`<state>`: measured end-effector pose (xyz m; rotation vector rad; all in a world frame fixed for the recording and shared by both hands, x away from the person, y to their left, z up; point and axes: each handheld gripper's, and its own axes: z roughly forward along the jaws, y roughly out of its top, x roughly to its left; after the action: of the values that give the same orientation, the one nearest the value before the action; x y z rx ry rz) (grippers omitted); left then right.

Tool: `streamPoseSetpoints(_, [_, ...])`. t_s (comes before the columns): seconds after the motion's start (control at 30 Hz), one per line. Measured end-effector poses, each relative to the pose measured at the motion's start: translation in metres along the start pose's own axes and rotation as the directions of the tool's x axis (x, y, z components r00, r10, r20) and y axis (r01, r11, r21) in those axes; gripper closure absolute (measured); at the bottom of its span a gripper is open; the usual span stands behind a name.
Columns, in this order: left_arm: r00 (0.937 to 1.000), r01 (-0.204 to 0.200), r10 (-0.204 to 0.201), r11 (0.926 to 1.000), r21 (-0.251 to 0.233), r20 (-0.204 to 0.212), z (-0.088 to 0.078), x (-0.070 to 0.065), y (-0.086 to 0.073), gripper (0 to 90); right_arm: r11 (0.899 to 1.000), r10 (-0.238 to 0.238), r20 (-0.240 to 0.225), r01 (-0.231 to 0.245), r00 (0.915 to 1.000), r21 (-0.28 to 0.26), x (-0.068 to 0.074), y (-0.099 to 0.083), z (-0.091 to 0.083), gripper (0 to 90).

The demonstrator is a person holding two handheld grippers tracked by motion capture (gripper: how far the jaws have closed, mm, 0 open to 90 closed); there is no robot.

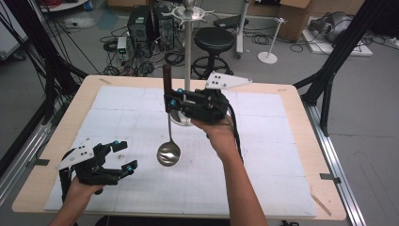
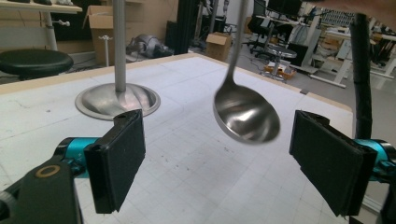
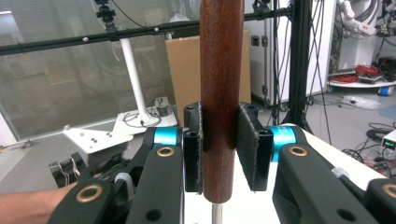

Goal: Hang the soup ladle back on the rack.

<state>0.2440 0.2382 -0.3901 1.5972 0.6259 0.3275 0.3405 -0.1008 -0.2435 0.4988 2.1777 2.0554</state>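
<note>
**Wooden-handled ladle hangs from the right claw**

Dark wood handle sits clamped between the pads of the right gripper, so the ladle hangs straight down below it, bowl above the table. Left gripper stands wide apart and empty, bowl just ahead of it.

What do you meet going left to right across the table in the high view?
Left claw, open over the mat → ladle hanging bowl-down → right claw, shut on the ladle's wooden handle → stand base, partly behind that claw.
</note>
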Motion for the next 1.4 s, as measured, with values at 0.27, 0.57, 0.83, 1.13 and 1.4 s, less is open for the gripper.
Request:
streamPoseSetpoints(0.27, [0.9997,-0.01,0.009,0.9998,-0.017,-0.022,-0.007,0.005,-0.002,19.4,1.0,0.005,0.023,-0.005,0.9997,0.004,-0.032,0.025,0.012,73.0])
streamPoseSetpoints(0.57, [0.9987,-0.019,0.018,0.9995,-0.024,-0.049,-0.014,0.01,-0.004,19.9,1.0,0.012,0.034,-0.012,0.9994,0.002,-0.06,0.048,0.018,73.0])
streamPoseSetpoints(0.83, [0.9993,-0.006,0.005,0.9995,-0.032,-0.038,-0.013,0.011,-0.004,20.4,1.0,0.025,0.054,-0.025,0.9982,-0.002,-0.082,0.057,0.019,72.9])
streamPoseSetpoints(1.13, [0.9988,-0.003,0.001,0.9993,-0.038,-0.049,-0.016,0.014,-0.003,20.4,0.999,0.048,0.065,-0.048,0.9968,-0.002,-0.096,0.055,0.021,73.0])
streamPoseSetpoints(1.4, [0.9989,0.004,-0.006,0.9993,-0.037,-0.047,-0.015,0.015,-0.003,20.6,0.998,0.055,0.078,-0.055,0.9954,-0.003,-0.104,0.058,0.021,72.9])
